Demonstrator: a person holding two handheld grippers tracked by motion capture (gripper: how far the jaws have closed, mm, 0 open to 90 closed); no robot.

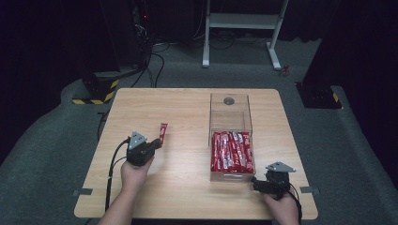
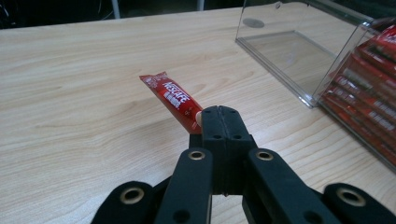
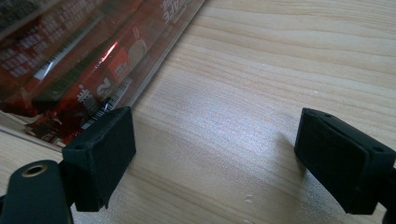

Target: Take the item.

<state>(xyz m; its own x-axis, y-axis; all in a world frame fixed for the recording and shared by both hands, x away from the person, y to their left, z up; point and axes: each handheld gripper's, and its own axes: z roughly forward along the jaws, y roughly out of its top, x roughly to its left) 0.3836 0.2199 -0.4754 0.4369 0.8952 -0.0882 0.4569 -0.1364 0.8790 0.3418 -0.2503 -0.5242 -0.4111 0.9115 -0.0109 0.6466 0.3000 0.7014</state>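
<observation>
Here the left gripper (image 2: 219,114) has its jaws closed flat on one end of a red Nescafé stick sachet (image 2: 172,99), and the rest of the sachet juts out beyond the pads, up and to the left in the left gripper view, held just above the wooden table (image 1: 187,187). In the high view the sachet (image 1: 162,134) runs nearly straight away from the person, its long axis roughly parallel to the sticks packed in the clear acrylic box (image 1: 231,105), which stands well apart to the right. The left hand (image 1: 134,173) is the one carrying the work; its gripper (image 1: 152,145) points forward and slightly toward the box. The right gripper (image 3: 212,154) rests low at the box's near right corner, jaws spread wide with nothing but bare tabletop between them, one pad just beside the box wall. Any move onward likely turns on that sideways gap between sachet and box.
</observation>
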